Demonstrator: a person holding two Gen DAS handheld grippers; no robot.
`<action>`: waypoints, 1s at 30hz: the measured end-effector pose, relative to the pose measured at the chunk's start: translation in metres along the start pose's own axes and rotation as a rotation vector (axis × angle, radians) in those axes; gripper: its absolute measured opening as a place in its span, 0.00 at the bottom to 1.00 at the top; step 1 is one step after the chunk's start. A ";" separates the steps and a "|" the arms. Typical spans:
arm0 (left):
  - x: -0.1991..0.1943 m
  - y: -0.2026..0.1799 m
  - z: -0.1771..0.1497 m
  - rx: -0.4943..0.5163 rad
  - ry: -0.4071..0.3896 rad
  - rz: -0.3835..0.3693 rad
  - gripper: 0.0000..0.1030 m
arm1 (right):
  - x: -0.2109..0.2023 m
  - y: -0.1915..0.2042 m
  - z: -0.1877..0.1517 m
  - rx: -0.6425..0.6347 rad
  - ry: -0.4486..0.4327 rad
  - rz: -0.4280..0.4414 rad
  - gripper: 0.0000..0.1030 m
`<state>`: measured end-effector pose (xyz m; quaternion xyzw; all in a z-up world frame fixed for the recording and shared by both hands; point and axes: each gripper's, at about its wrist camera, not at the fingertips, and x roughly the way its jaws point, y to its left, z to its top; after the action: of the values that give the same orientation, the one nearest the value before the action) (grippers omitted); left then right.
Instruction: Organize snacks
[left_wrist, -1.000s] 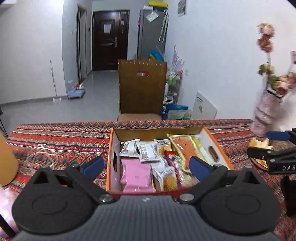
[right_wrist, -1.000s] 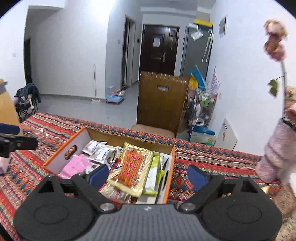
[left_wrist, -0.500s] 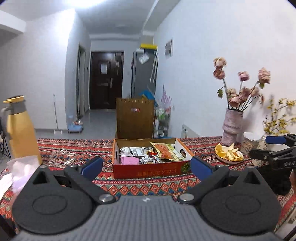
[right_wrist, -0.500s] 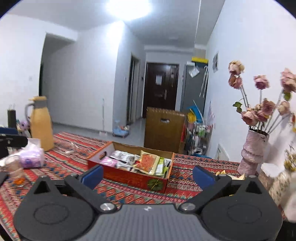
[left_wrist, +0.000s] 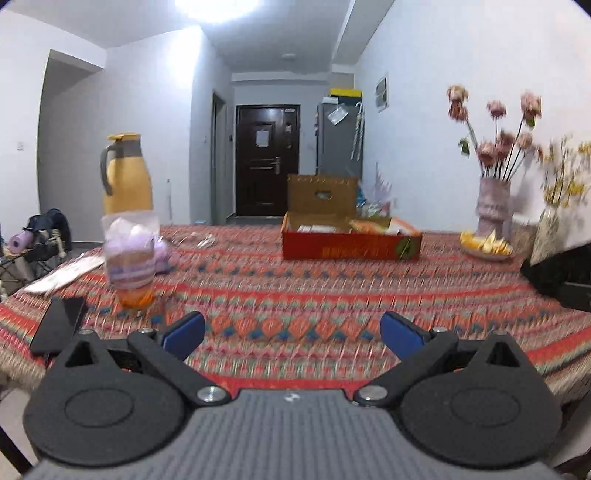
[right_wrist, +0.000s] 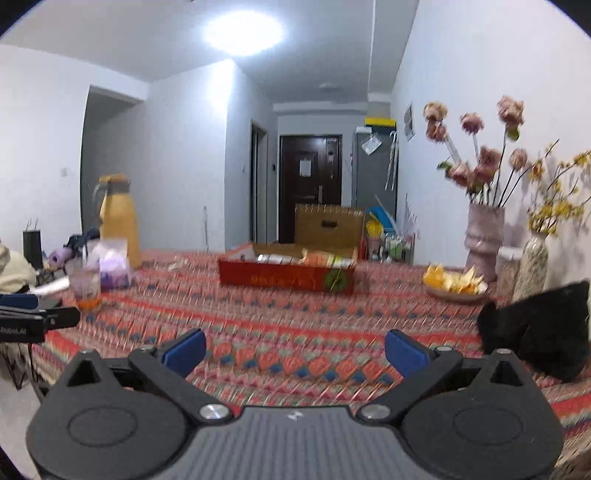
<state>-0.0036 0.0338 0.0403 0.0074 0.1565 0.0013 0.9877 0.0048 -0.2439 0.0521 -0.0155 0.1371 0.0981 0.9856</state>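
Observation:
A red cardboard box (left_wrist: 351, 248) filled with snack packets (left_wrist: 373, 224) stands far off on the patterned tablecloth; it also shows in the right wrist view (right_wrist: 286, 276). My left gripper (left_wrist: 291, 332) is open and empty, low over the table's near edge. My right gripper (right_wrist: 294, 350) is open and empty, also near the front edge. The left gripper's tip shows at the left of the right wrist view (right_wrist: 33, 319).
A glass (left_wrist: 129, 258) and yellow thermos (left_wrist: 125, 173) stand at left. A plate of orange peel (left_wrist: 485, 244), a pink vase of flowers (left_wrist: 493, 206) and a black object (right_wrist: 535, 332) are at right. A wooden chair (left_wrist: 321, 194) stands behind the table.
Both grippers have pulled far back and down from over the box to the table's near edge. The box now looks small and distant. Both stay open.

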 end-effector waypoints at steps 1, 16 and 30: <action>-0.001 -0.002 -0.008 0.022 0.008 0.009 1.00 | 0.005 0.007 -0.007 -0.016 0.017 -0.001 1.00; -0.003 -0.018 -0.015 0.053 -0.013 -0.022 1.00 | 0.017 0.043 -0.035 0.009 0.056 0.038 1.00; -0.003 -0.016 -0.012 0.050 -0.024 -0.016 1.00 | 0.018 0.041 -0.033 0.006 0.060 0.035 1.00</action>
<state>-0.0098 0.0182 0.0298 0.0307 0.1447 -0.0107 0.9889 0.0044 -0.2023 0.0155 -0.0131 0.1669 0.1146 0.9792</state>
